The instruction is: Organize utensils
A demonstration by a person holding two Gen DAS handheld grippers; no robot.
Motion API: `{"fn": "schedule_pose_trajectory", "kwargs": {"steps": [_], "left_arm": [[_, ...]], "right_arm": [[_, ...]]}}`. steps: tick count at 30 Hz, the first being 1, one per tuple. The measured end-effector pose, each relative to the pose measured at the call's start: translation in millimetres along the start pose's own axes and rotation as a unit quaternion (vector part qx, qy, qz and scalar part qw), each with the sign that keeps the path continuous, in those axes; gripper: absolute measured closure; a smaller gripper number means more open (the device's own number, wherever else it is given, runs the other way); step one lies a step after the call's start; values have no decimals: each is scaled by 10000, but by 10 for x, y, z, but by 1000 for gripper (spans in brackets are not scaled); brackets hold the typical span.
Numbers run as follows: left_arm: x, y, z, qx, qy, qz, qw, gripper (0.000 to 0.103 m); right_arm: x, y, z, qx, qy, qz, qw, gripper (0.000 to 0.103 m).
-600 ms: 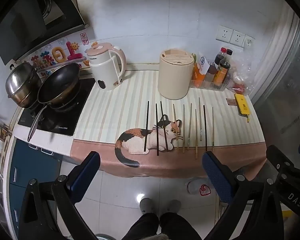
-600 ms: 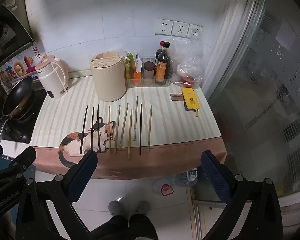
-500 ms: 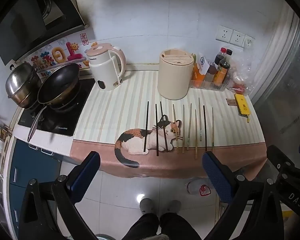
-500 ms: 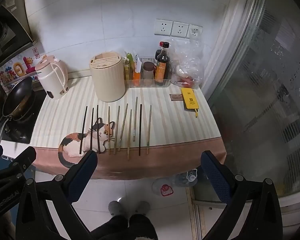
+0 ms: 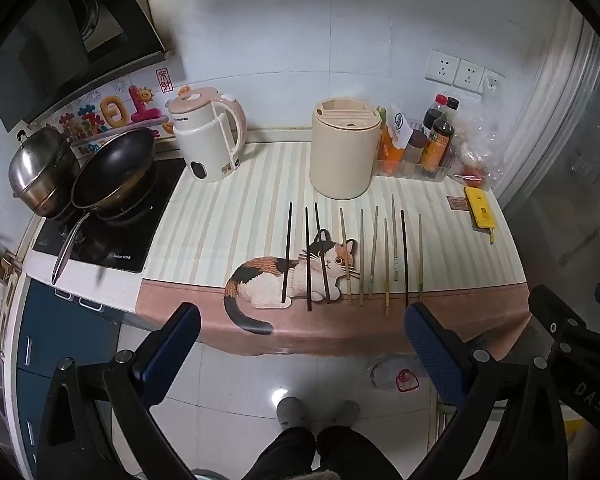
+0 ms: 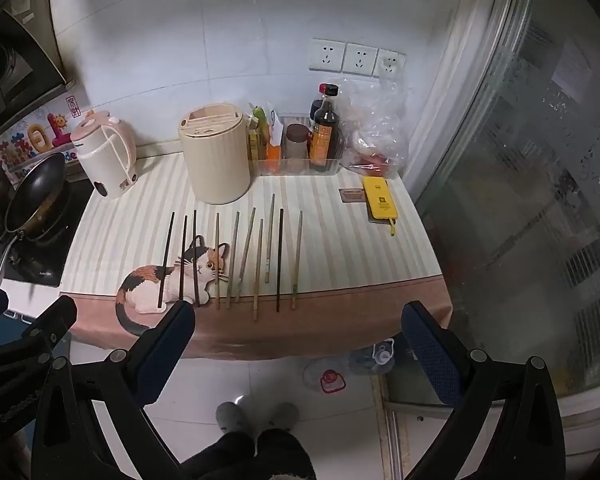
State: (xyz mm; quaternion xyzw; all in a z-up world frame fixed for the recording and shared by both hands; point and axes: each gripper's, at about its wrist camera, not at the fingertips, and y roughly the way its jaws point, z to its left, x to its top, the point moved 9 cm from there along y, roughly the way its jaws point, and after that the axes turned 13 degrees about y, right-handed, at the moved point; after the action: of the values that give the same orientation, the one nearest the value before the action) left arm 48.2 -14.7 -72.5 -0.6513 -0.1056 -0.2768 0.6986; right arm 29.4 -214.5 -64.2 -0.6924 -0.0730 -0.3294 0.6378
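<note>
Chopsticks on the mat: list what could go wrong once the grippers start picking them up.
1. The chopsticks lie close side by side, so a wide-open gripper may nudge neighbours or catch two.
2. Their near ends sit close to the counter edge; a bump could roll one onto the floor.
3. Dark and light sticks are interleaved at the right, so pairs may get mismatched.

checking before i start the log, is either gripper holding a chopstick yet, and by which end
Nothing is held. The left gripper and right gripper are both open, short of the chopsticks.
</note>
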Motion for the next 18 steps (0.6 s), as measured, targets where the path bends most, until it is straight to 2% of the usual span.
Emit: {"fn": "schedule_pose_trajectory", "kwargs": {"steps": [18], "left_arm": [[-32, -15, 21, 16, -21, -61, 10000, 0]], "right_arm": [[40, -76, 13, 3, -82, -106, 9999, 0]]}}
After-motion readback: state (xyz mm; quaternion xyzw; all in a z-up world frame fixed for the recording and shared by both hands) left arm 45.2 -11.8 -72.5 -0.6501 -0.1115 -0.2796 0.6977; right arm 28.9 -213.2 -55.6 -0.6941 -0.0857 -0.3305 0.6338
